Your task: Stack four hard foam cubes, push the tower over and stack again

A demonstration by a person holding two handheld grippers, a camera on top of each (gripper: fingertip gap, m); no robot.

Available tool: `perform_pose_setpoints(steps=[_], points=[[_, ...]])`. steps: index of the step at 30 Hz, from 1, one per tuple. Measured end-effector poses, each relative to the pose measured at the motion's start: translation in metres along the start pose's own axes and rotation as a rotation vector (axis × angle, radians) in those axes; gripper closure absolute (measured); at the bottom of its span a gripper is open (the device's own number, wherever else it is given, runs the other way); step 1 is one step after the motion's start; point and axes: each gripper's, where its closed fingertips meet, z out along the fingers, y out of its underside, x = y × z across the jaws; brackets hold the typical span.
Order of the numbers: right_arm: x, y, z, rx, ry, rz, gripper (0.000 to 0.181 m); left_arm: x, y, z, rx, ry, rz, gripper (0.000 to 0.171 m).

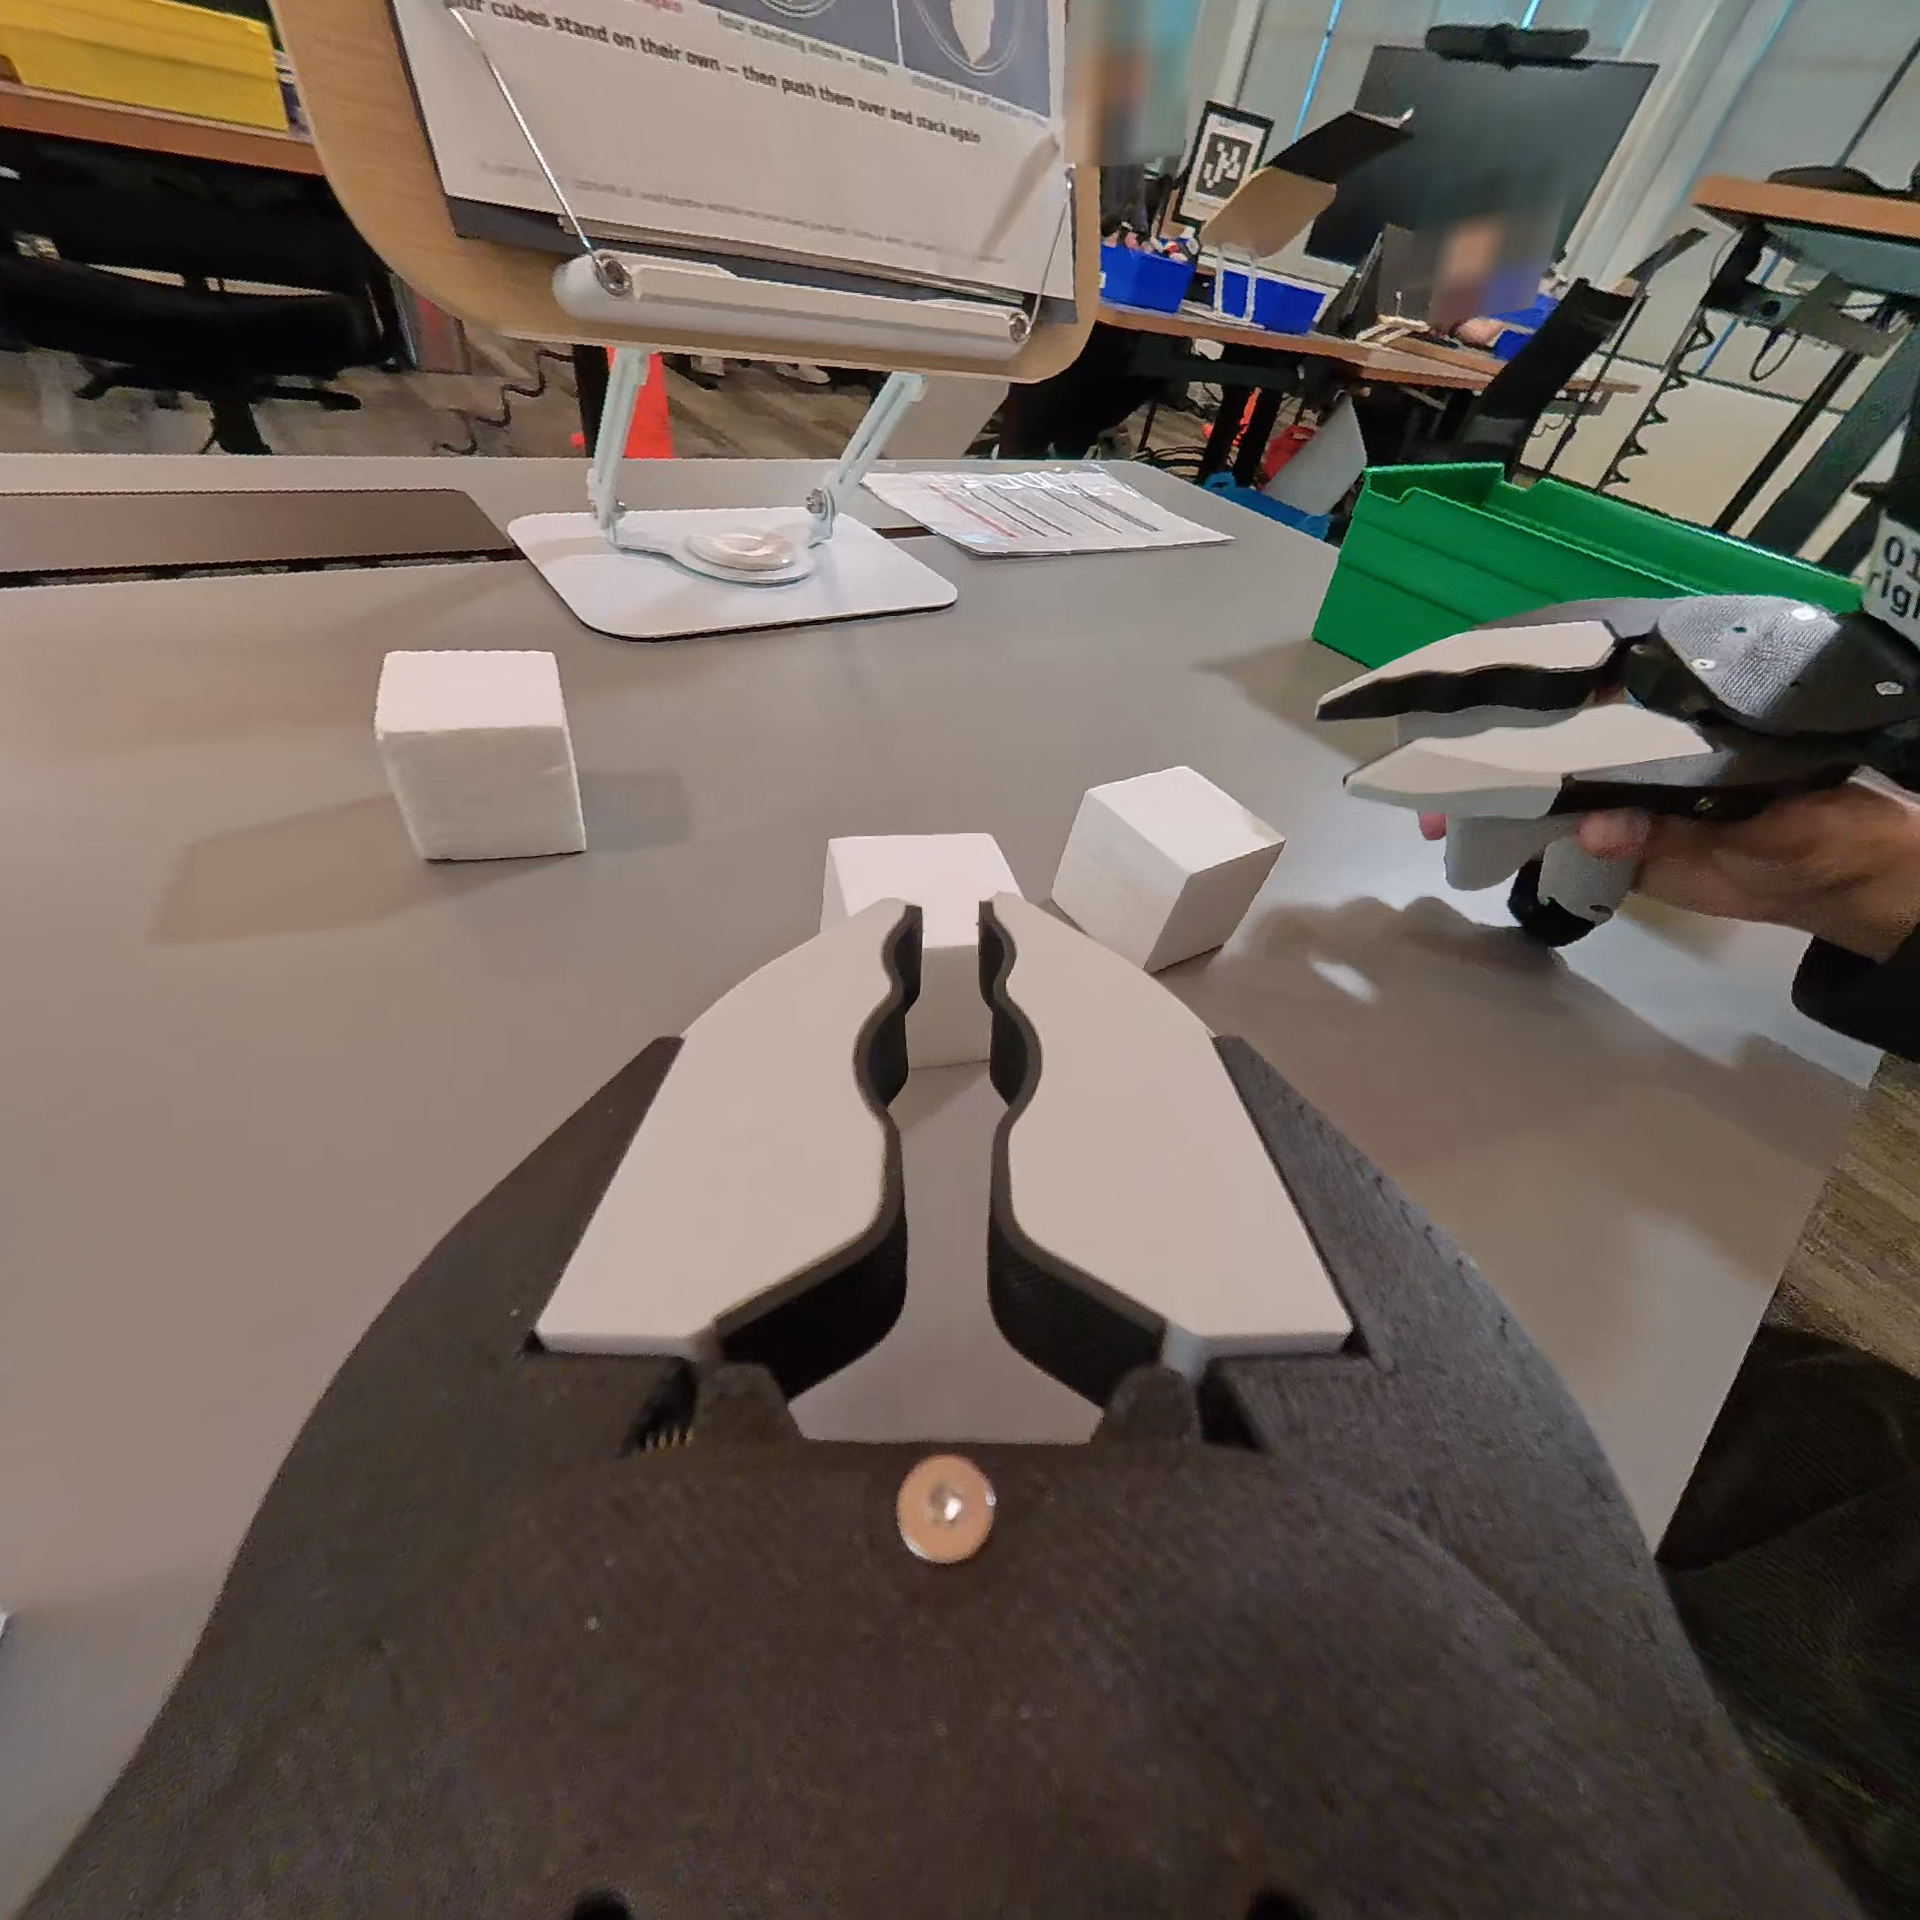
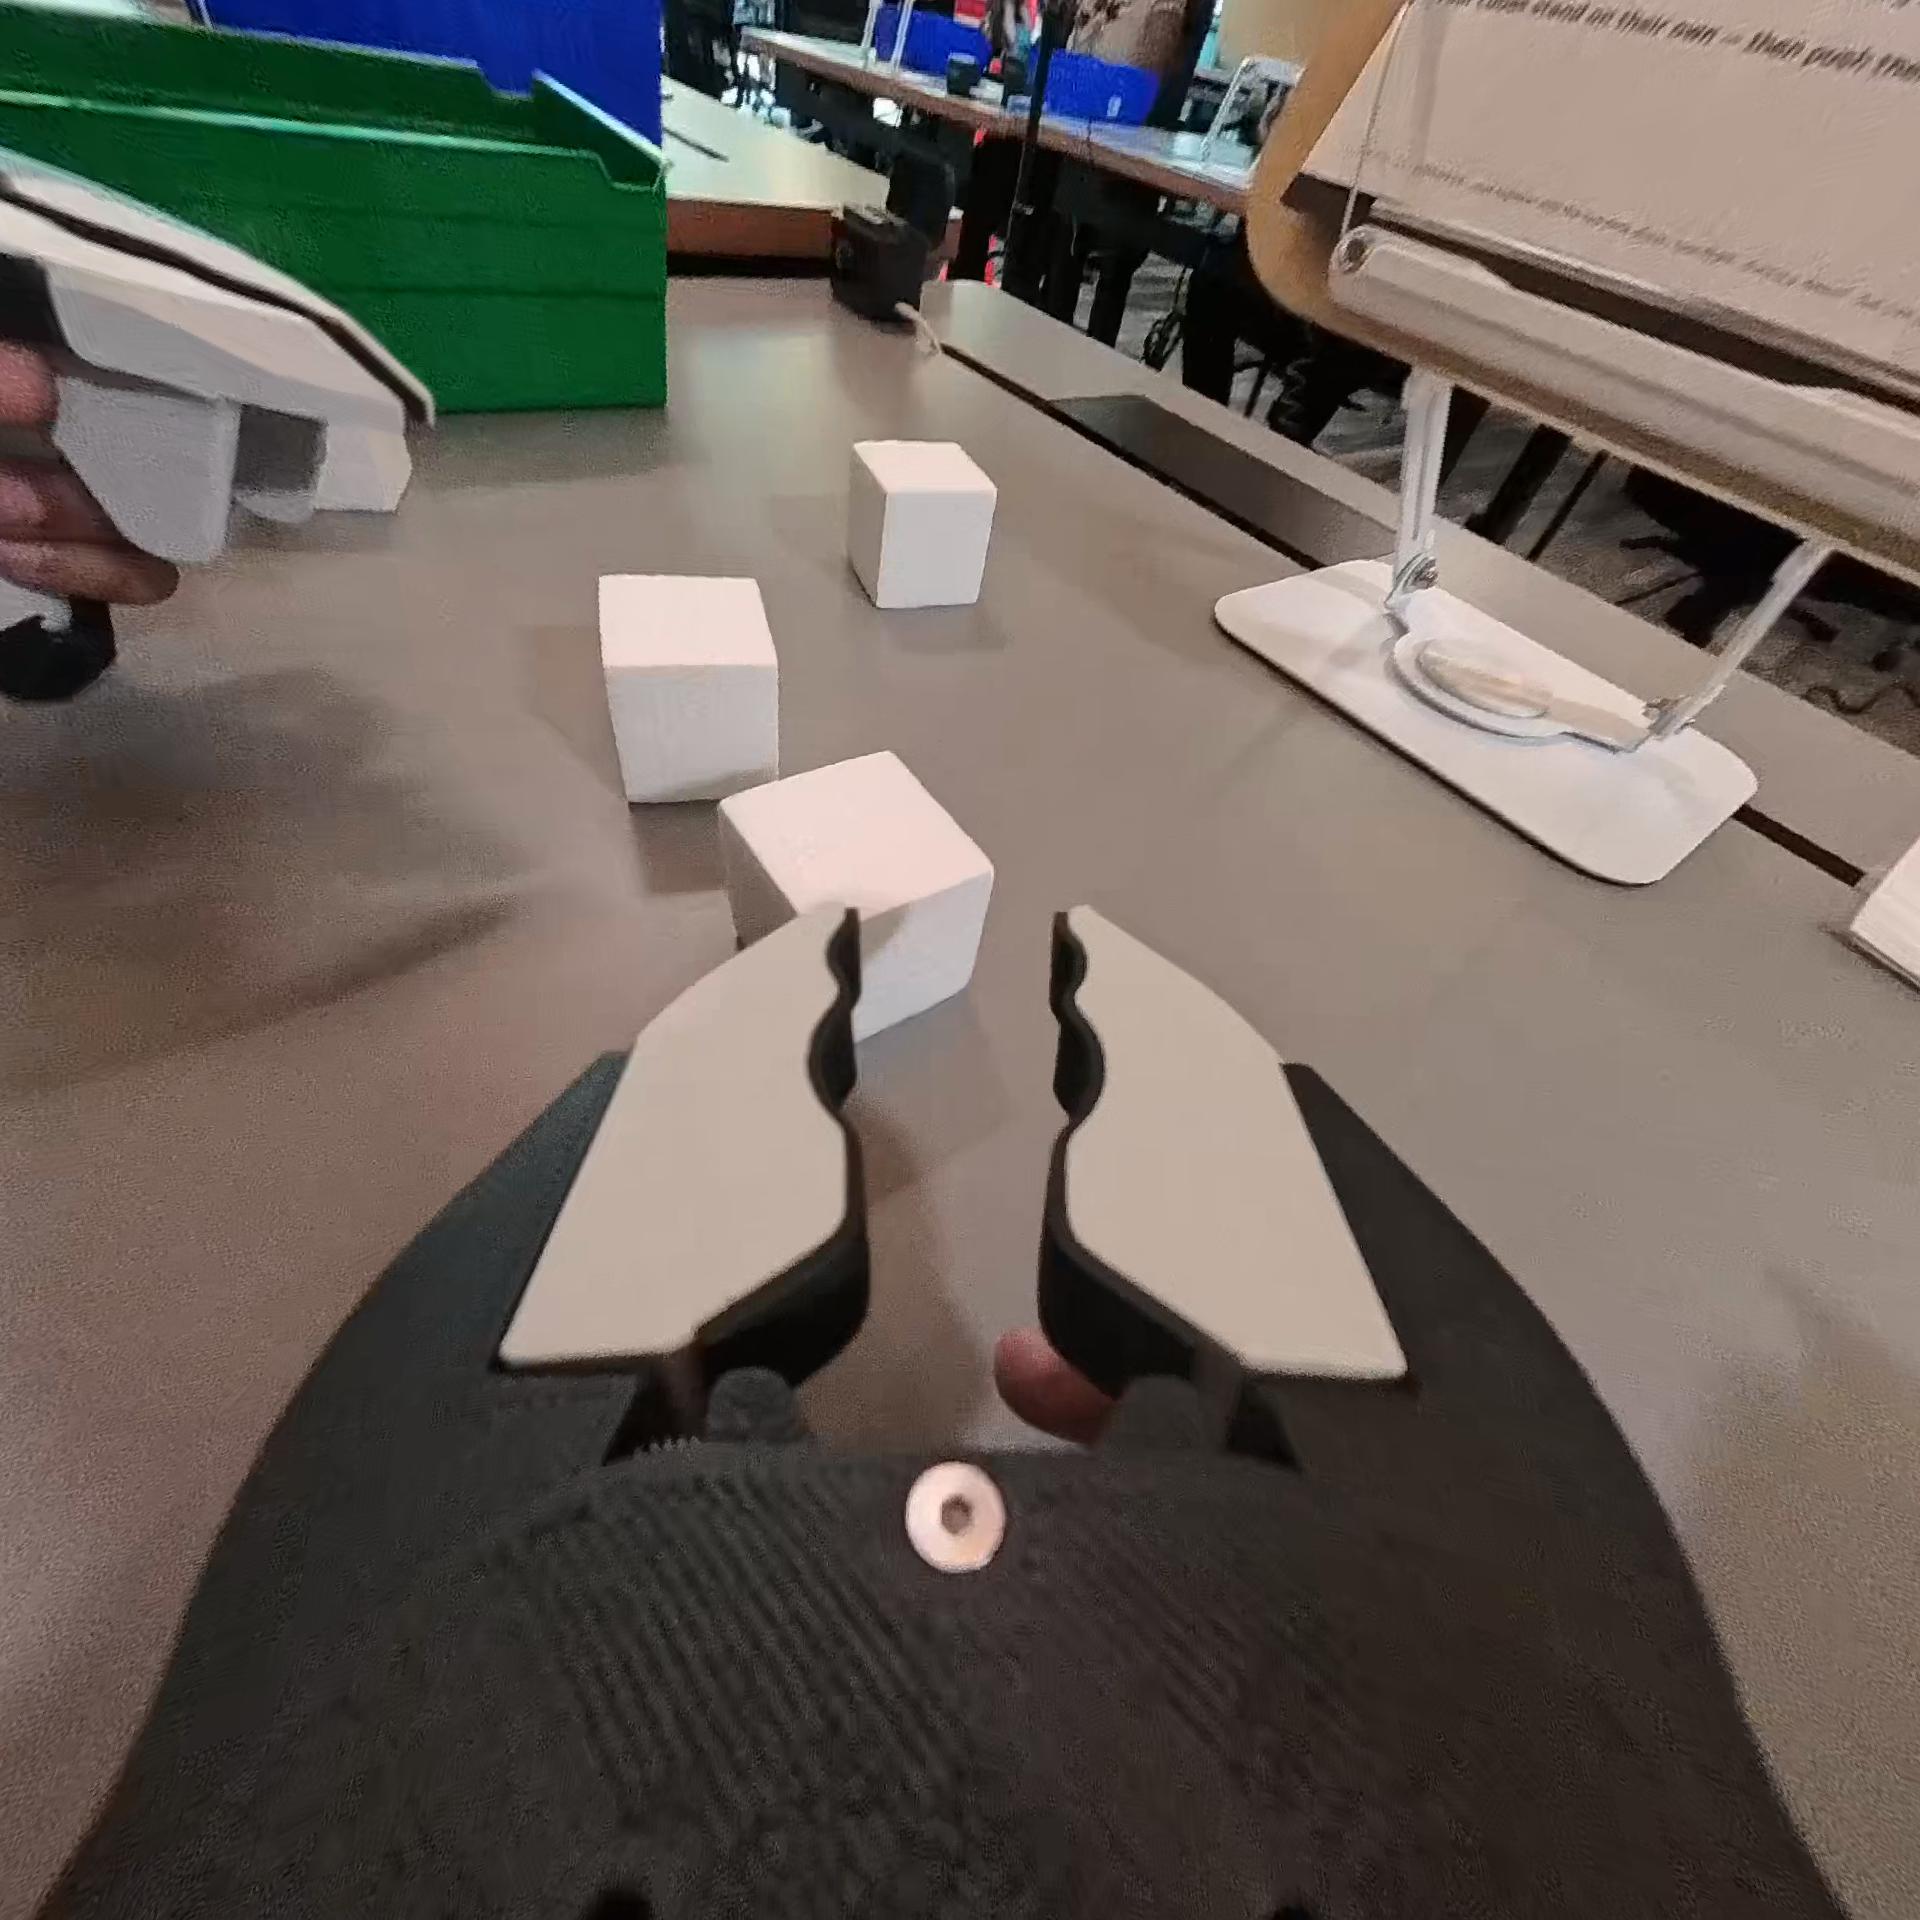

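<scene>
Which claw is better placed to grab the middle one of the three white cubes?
Left. The left claw points straight at the middle cube, close ahead, though its jaws look narrow and need opening. The right claw faces another cube.

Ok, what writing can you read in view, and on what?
I can't quote writing; these bear it:
Printed sheet on the stand.
Laminated sheet on the table: too small.
White label on the right gripper: cut off.
Square black-and-white marker behind: pattern only.

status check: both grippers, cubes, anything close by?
Left gripper open, nearest cube just beyond tips. Right gripper open, empty, behind angled cube. Third cube apart. Green bin beside.
</scene>
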Motion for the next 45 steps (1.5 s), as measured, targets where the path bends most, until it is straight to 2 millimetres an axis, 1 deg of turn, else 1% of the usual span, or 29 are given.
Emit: perform_pose_setpoints(steps=[2, 4, 6, 8, 13, 17, 19, 24, 28, 29, 30, 31, 32, 34, 37, 39, 43, 45], points=[[0.005, -0.006, -0.004, 0.047, 0.031, 0.03, 0.154, 0.002, 0.0, 0.003, -0.005, 0.008, 0.006, 0.161], [0.015, -0.006, -0.006, 0.058, 0.084, 0.066, 0.167, 0.004, 0.001, 0.005, -0.009, 0.012, 0.012, 0.161], [0.021, -0.005, -0.006, 0.056, 0.101, 0.106, 0.181, 0.004, 0.002, 0.005, -0.014, 0.013, 0.016, 0.161], [0.021, -0.003, -0.005, 0.046, 0.069, 0.144, 0.181, 0.003, 0.002, 0.004, -0.014, 0.006, 0.019, 0.161], [0.012, 0.008, 0.006, -0.051, -0.083, 0.226, 0.181, -0.001, 0.004, 0.002, -0.021, -0.009, 0.005, 0.162], [0.008, 0.016, 0.013, -0.119, -0.14, 0.265, 0.181, -0.004, 0.004, -0.002, -0.018, -0.022, 0.006, 0.162], [0.008, 0.018, 0.015, -0.135, -0.139, 0.262, 0.181, -0.004, 0.004, -0.003, -0.018, -0.024, 0.004, 0.162], [0.007, 0.015, 0.014, -0.121, -0.123, 0.198, 0.181, -0.004, 0.004, -0.004, -0.021, -0.027, 0.006, 0.162], [-0.001, 0.005, 0.007, -0.043, -0.169, 0.131, 0.181, -0.005, 0.005, -0.004, -0.026, -0.03, 0.008, 0.162], [-0.001, 0.004, 0.008, -0.039, -0.167, 0.121, 0.162, -0.005, 0.006, -0.005, -0.027, -0.032, 0.009, 0.162], [-0.001, 0.007, 0.01, -0.063, -0.159, 0.128, 0.138, -0.006, 0.006, -0.006, -0.027, -0.034, 0.011, 0.162], [-0.002, 0.011, 0.012, -0.103, -0.162, 0.141, 0.124, -0.006, 0.006, -0.007, -0.028, -0.038, 0.012, 0.162], [-0.005, 0.015, 0.015, -0.129, -0.185, 0.146, 0.119, -0.007, 0.007, -0.008, -0.029, -0.04, 0.013, 0.162], [-0.008, 0.017, 0.02, -0.152, -0.201, 0.143, 0.115, -0.009, 0.007, -0.012, -0.029, -0.049, 0.013, 0.162], [-0.012, 0.011, 0.025, -0.13, -0.218, 0.116, 0.12, -0.013, 0.008, -0.019, -0.025, -0.068, 0.012, 0.162], [-0.013, 0.011, 0.03, -0.133, -0.227, 0.094, 0.12, -0.016, 0.008, -0.024, -0.022, -0.081, 0.003, 0.162], [-0.019, 0.012, 0.038, -0.16, -0.26, 0.055, 0.107, -0.021, 0.009, -0.033, -0.017, -0.109, -0.006, 0.162], [-0.02, 0.012, 0.044, -0.17, -0.262, 0.028, 0.104, -0.023, 0.01, -0.037, -0.015, -0.12, -0.009, 0.162]])
